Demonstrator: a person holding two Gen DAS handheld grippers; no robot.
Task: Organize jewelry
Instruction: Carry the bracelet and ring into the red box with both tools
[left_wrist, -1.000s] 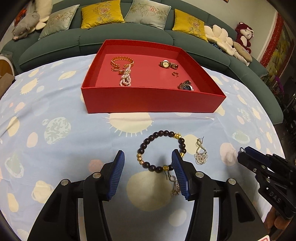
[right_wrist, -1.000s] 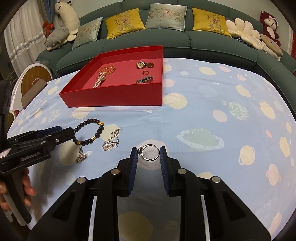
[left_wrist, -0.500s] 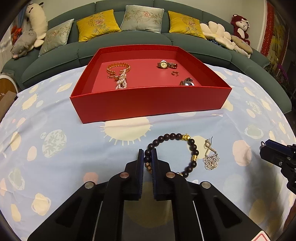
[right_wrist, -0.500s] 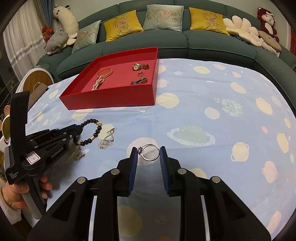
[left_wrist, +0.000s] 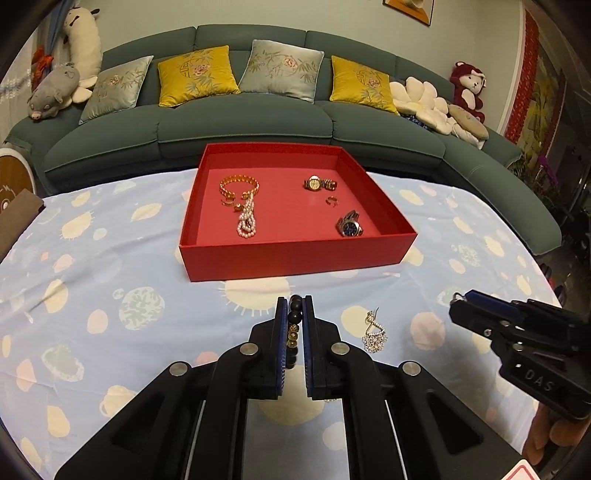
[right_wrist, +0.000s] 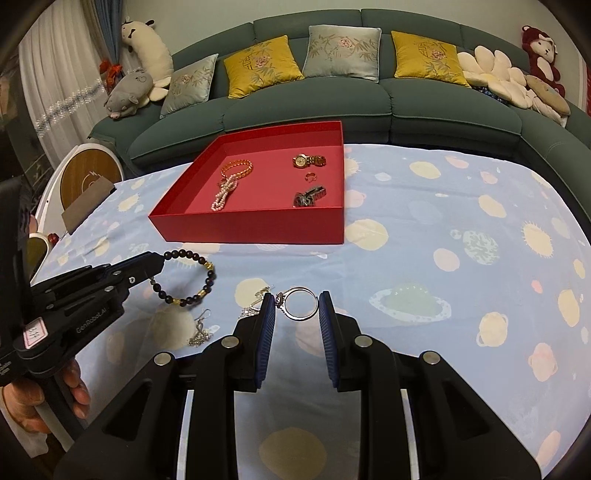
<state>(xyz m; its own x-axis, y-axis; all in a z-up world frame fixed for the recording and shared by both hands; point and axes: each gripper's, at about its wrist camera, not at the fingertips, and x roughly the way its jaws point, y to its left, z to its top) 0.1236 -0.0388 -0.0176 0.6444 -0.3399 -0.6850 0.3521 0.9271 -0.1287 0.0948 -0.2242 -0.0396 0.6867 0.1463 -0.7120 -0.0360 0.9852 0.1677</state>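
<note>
Nearest me, the right gripper clasps a silver ring, and just left of it the left gripper is clenched on a dark beaded bracelet. Both hang short of the red tray. A silver earring lies on the tablecloth before the tray.

One open red cardboard tray holds two wristwatches, one gold chain bracelet, one pearl strand and one small ring. Outside it: one dark wooden bead bracelet, one silver ring, two silver dangling earrings.
</note>
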